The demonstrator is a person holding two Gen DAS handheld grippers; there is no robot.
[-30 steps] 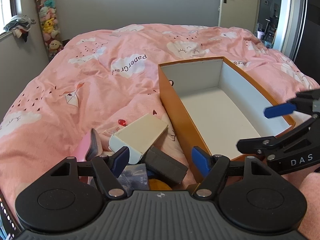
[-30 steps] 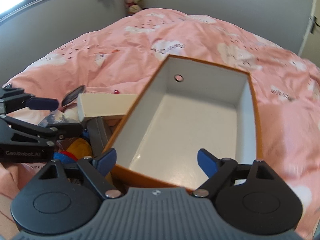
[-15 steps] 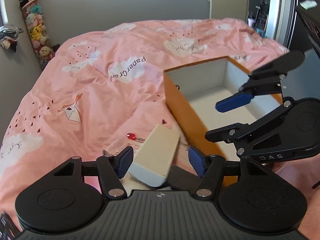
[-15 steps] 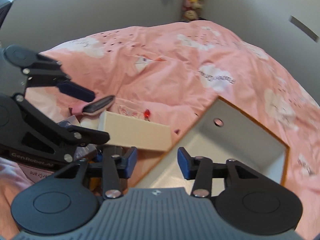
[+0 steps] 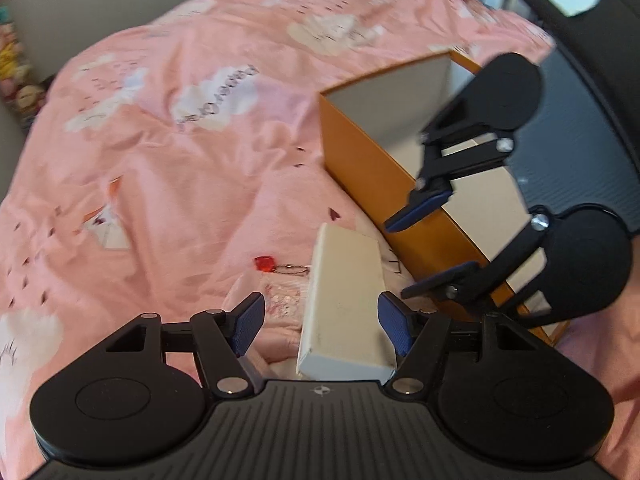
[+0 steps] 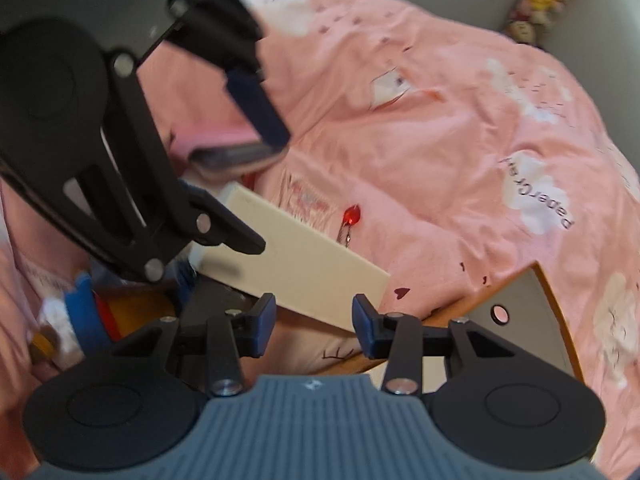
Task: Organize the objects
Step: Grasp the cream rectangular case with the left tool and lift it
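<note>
Left gripper fingers spread around cream box without clamping, box lying on pink duvet beside orange box, right gripper open above them

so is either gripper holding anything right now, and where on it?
Nothing is held. Both the left gripper and right gripper are open; the cream rectangular box lies between the left fingers, ungripped.
</note>
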